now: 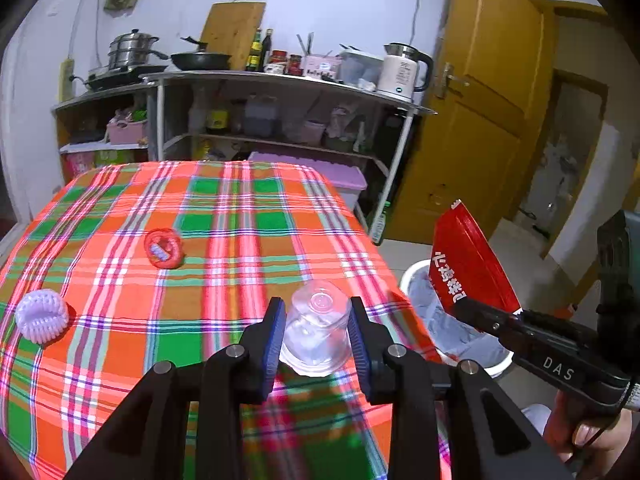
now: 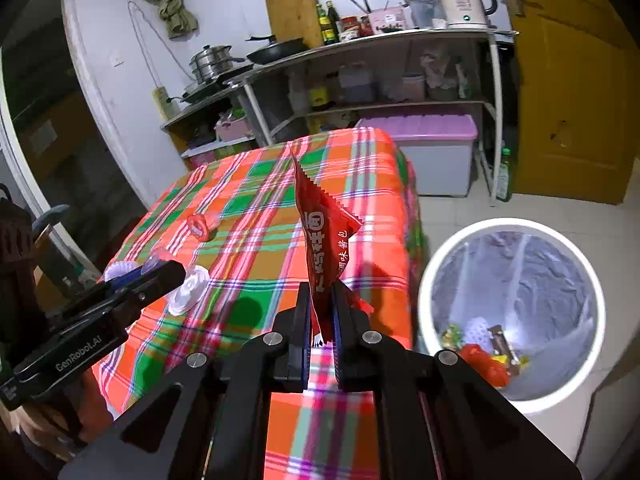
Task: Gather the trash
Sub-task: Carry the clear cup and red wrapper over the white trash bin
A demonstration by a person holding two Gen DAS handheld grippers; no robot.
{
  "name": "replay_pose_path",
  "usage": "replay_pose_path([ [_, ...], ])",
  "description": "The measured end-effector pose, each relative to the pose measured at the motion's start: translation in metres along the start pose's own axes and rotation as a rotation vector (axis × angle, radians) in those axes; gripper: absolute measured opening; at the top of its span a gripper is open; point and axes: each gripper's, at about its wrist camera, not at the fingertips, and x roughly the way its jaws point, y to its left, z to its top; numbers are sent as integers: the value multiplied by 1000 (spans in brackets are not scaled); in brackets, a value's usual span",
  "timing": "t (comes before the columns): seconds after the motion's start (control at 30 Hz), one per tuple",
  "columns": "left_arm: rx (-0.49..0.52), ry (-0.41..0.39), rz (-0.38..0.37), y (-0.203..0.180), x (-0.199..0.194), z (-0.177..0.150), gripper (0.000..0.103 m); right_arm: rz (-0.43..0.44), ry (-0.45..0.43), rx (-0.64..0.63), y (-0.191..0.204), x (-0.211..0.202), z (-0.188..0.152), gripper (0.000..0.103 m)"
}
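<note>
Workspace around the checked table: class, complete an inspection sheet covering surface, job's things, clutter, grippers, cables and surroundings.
Surface: checked tablecloth covers the table.
Job's things: clear plastic cup; red sachet; lined white bin holding wrappers.
Clutter: red wrapper and white foam net on the cloth.
Grippers: left gripper shut on the cup; right gripper shut on the sachet.
Cables: nothing seen.
Surroundings: kitchen shelves, yellow door.

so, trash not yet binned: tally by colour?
Red: 2, sauce packet in the right gripper, round wrapper on the table
Clear: 1, plastic cup in the left gripper
White: 1, foam net
Total: 4
</note>
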Motion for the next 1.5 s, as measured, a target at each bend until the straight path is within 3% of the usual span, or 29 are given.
replay_pose_path([
  [0.77, 122, 37, -140, -92, 23, 1, 32, -112, -50, 110, -76, -46, -16, 9],
  [1.5, 174, 161, -207, -142, 99, -6, 32, -163, 22, 220, -137, -22, -29, 9],
])
